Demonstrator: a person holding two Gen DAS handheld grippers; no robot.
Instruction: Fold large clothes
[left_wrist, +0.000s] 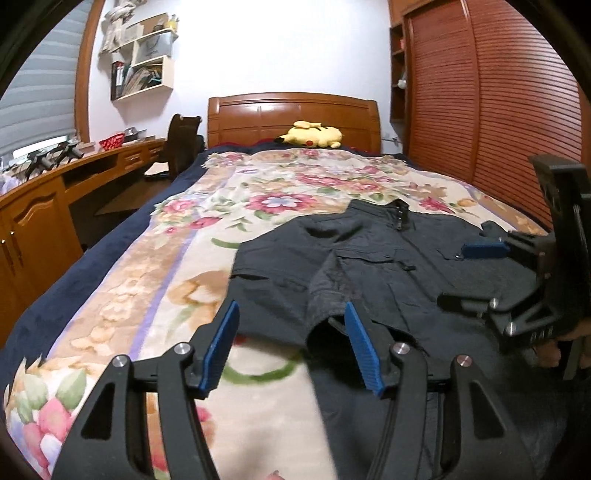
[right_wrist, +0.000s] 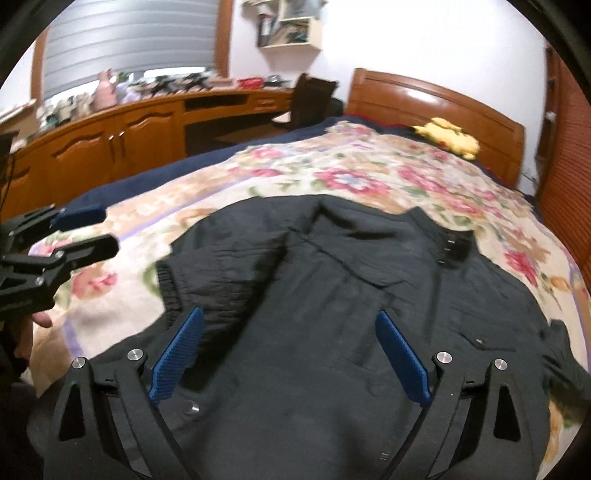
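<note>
While the dark jacket lies spread on the near half of the bed, its collar points toward the far headboard and 1 sleeve is folded across its front. That sleeve's cuff rests near the left edge of the jacket, just beyond the left gripper. On the right, another part of the jacket trails off toward the bed's edge.

The left gripper hangs over the jacket's left border with its 2 blue pads parted to a medium gap; nothing is between them, and the floral blanket shows through the gap. The right gripper hovers over the middle of the jacket with its pads spread wide, apart from the cloth as far as can be told. A hand shows behind the left gripper in the right wrist view.

Under the jacket, the floral blanket covers a dark blue sheet. A yellow plush toy lies at the far end against the wooden headboard. To the left stand a long wooden desk with a chair, and wall shelves hang above. A slatted wooden wardrobe fills the right side.
</note>
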